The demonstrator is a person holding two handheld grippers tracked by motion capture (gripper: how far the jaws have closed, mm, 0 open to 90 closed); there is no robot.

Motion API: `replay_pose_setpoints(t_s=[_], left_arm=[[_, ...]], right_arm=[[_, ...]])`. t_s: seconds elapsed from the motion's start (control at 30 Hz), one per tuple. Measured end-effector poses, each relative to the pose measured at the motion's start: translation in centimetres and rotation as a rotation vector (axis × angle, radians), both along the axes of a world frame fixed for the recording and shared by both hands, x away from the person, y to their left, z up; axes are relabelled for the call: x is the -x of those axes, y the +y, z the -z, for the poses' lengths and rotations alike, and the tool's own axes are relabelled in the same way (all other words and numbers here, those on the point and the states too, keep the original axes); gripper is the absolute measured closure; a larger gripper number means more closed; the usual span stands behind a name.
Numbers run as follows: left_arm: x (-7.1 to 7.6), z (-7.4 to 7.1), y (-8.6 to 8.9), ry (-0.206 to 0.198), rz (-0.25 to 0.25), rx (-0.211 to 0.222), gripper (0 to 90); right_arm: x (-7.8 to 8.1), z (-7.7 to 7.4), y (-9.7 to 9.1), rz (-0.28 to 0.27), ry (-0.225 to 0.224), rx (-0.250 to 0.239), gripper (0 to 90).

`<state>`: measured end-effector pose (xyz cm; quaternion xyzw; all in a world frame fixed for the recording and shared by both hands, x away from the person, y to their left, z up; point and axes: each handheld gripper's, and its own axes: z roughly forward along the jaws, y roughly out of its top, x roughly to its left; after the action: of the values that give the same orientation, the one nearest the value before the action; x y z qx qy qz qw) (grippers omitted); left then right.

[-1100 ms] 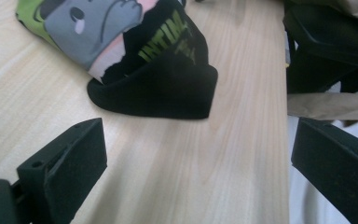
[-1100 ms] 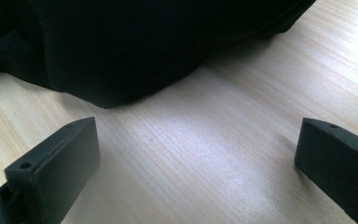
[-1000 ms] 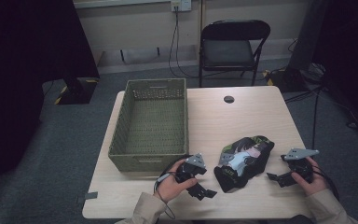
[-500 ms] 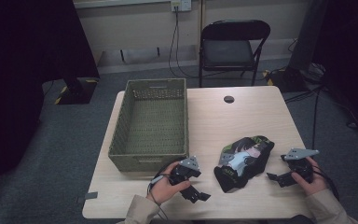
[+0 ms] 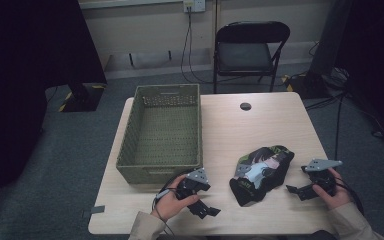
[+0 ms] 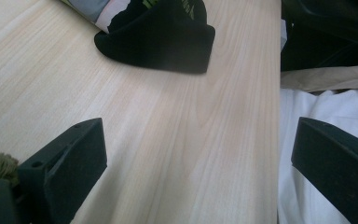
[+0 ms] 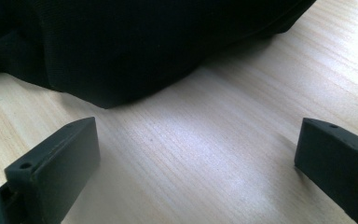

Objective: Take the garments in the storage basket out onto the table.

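Both grippers' fingers gaped, released — the left gripper [image 5: 207, 210] had drawn nearer the table [image 5: 270, 125] edge; the right gripper [image 5: 296, 190] stayed beside the dark garment [image 5: 261, 172].

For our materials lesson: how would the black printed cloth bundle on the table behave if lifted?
The cloth bundle lies crumpled with soft folds, so it would probably sag and unfold. It looks like thin fabric, so likely light. Unlikely to roll or break.

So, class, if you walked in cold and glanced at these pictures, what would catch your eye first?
Probably the crumpled dark cloth with a printed picture, lying near the front of the table between the two hands. Next, the empty green basket on the table's left side. Then the left gripper and right gripper, both open, flanking the cloth.
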<state>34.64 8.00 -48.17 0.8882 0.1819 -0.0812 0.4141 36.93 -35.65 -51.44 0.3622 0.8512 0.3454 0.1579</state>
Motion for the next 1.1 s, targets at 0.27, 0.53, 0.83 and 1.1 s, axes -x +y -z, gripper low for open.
replay_pose_setpoints(t_s=[0.27, 0.53, 0.83, 1.1], left_arm=[[0.4, 0.0, 1.3, -0.001, -0.015, 0.013, 2.7], [0.3, -0.1, 2.8, -0.001, -0.045, 0.036, 2.7], [0.5, -0.4, 4.1, -0.010, -0.072, 0.041, 2.7], [0.6, -0.6, 5.3, -0.014, -0.089, 0.047, 2.7]], right_arm=[[0.0, 0.0, 0.0, 0.000, 0.000, 0.000, 0.0], [0.0, 0.0, 0.0, 0.000, 0.000, 0.000, 0.0], [0.0, 0.0, 0.0, 0.000, 0.000, 0.000, 0.0], [0.0, 0.0, 0.0, 0.000, 0.000, 0.000, 0.0]])
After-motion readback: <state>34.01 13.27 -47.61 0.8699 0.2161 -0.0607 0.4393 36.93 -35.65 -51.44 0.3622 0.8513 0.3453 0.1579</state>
